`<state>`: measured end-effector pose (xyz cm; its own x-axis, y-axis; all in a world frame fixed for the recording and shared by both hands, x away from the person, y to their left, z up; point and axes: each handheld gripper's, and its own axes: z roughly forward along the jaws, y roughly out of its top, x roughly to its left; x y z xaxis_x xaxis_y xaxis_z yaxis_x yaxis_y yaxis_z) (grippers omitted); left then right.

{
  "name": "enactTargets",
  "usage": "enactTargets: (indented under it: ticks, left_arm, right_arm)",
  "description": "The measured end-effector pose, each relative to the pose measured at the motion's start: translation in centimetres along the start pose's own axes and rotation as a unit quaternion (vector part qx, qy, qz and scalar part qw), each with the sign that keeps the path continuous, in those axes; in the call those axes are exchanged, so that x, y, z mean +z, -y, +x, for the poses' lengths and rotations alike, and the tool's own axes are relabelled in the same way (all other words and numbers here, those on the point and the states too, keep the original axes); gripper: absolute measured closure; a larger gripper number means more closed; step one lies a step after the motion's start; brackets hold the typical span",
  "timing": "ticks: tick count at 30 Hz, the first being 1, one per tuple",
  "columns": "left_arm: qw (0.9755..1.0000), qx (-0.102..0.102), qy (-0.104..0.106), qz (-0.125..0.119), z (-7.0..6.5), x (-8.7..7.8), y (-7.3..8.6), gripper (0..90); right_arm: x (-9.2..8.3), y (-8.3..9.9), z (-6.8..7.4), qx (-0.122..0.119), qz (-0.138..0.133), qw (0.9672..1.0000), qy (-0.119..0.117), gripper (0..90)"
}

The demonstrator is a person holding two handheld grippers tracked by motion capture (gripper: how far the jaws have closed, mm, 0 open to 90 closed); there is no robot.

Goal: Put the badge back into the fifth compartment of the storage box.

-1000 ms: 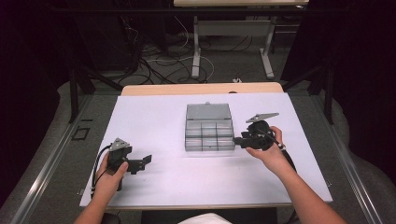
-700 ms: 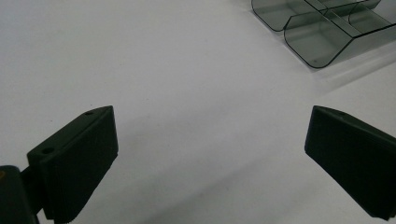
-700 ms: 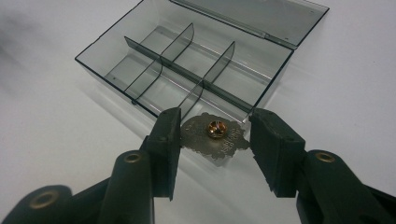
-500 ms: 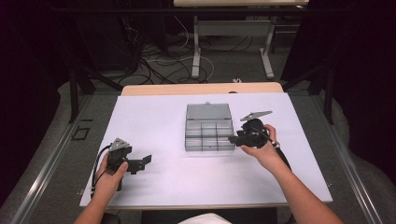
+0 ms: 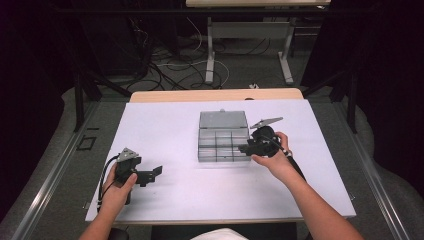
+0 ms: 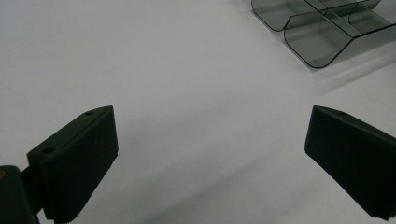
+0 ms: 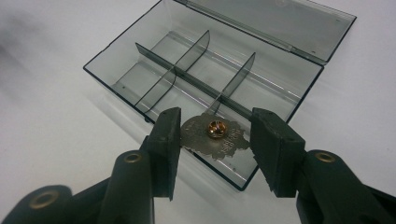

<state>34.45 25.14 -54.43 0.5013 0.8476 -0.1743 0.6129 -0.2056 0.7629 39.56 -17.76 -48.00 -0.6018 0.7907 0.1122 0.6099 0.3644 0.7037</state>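
At a white table (image 5: pixel 165 125), the right gripper (image 7: pixel 214 135) clamps a small metal pin (image 7: pixel 214 134) flat between its two jaws, holding it over the near edge of an open, clear divider box (image 7: pixel 154 70) whose lid lies folded back. In the high view that gripper (image 5: pixel 247 149) sits at the box's (image 5: pixel 223 142) right side. The left gripper (image 5: pixel 159 171) rests well apart at the table's left, jaws spread wide over bare tabletop with nothing between them, the box's corner (image 6: pixel 322 32) showing beyond.
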Motion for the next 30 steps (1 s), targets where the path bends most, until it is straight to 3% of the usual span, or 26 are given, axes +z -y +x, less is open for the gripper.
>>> enactTargets:
  ticks: [30]
  left_arm:
    - [1.0000,0.001,0.001,0.000,0.1,0.0,0.0,3.2]
  right_arm:
    - [2.5,-0.9,1.5,-0.013,0.012,0.9998,-0.010,53.8]
